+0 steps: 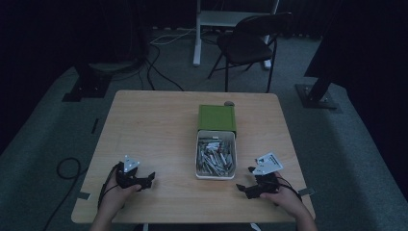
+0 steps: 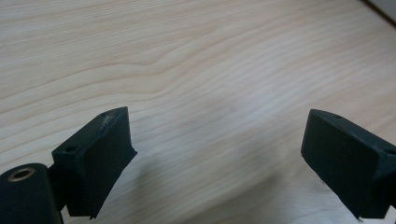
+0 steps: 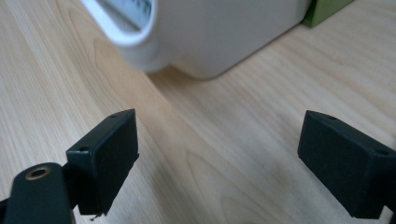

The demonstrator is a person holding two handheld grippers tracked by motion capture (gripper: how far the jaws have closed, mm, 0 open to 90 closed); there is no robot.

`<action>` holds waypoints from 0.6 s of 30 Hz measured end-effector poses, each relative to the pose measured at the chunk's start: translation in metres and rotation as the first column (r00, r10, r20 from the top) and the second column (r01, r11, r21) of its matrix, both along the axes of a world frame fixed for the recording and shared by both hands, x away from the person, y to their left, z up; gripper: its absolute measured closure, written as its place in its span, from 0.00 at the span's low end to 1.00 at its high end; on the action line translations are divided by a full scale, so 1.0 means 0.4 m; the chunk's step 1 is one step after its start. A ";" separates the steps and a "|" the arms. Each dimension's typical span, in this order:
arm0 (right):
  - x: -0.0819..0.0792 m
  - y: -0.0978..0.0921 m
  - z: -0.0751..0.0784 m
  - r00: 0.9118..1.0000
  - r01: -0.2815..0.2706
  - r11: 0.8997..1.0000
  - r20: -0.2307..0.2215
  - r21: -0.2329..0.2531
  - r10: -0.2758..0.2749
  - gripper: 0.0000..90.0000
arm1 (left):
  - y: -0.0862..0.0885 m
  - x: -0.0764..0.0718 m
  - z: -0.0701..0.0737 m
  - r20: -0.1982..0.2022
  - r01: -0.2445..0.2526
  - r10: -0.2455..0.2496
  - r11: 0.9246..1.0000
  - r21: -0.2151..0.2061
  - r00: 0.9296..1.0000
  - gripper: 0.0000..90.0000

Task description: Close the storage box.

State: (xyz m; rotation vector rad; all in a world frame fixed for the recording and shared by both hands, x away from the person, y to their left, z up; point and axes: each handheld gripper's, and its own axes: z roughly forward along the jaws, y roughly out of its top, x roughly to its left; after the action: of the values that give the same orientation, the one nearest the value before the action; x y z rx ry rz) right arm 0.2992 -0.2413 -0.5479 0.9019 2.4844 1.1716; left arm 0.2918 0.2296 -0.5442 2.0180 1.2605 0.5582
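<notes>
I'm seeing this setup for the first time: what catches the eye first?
The white bin full of small metallic pieces, mid-table, with a green box right behind it. Next, the left gripper and right gripper resting near the table's front edge, either side of the bin, jaws wide open.

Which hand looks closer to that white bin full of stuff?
Probably the right. The right gripper sits open near the white bin, which looms close in its own view; the left gripper faces bare table.

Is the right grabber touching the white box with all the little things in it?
Apart. In the right gripper view, bare table lies between the open right gripper and the white box. The high view also shows a gap there.
</notes>
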 end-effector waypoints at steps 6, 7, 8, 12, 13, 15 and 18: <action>-0.005 0.001 0.027 1.000 0.014 0.999 0.022 0.047 -0.015 0.13 | -0.037 -0.006 0.009 0.022 0.071 -0.071 0.997 -0.035 0.997 0.11; -0.005 0.001 0.030 1.000 0.019 0.998 0.019 0.058 -0.020 0.13 | -0.043 -0.007 0.009 0.037 0.092 -0.090 0.995 -0.039 0.995 0.11; -0.006 0.000 0.034 1.000 0.017 0.998 0.018 0.067 -0.019 0.13 | -0.049 -0.008 0.009 0.046 0.112 -0.111 0.993 -0.040 0.993 0.11; -0.008 -0.001 0.045 0.999 0.012 0.997 0.037 0.079 -0.015 0.13 | -0.070 -0.011 0.006 0.056 0.154 -0.151 0.986 -0.062 0.987 0.11; -0.008 -0.002 0.047 0.999 0.017 0.996 0.035 0.087 -0.020 0.13 | -0.073 -0.012 0.006 0.055 0.162 -0.158 0.985 -0.060 0.986 0.11; -0.007 -0.004 0.052 0.999 0.022 0.995 0.037 0.102 -0.025 0.13 | -0.085 -0.013 0.006 0.062 0.180 -0.176 0.982 -0.062 0.982 0.11; -0.005 -0.006 0.059 0.998 0.032 0.992 0.042 0.120 -0.038 0.13 | -0.100 -0.012 0.012 0.077 0.204 -0.199 0.977 -0.062 0.977 0.11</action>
State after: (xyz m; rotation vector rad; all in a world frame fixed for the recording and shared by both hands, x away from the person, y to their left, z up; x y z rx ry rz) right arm 0.2974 -0.2436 -0.5242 0.9356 2.3755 1.3252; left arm 0.2868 0.1898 -0.5396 2.0204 1.0050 0.4775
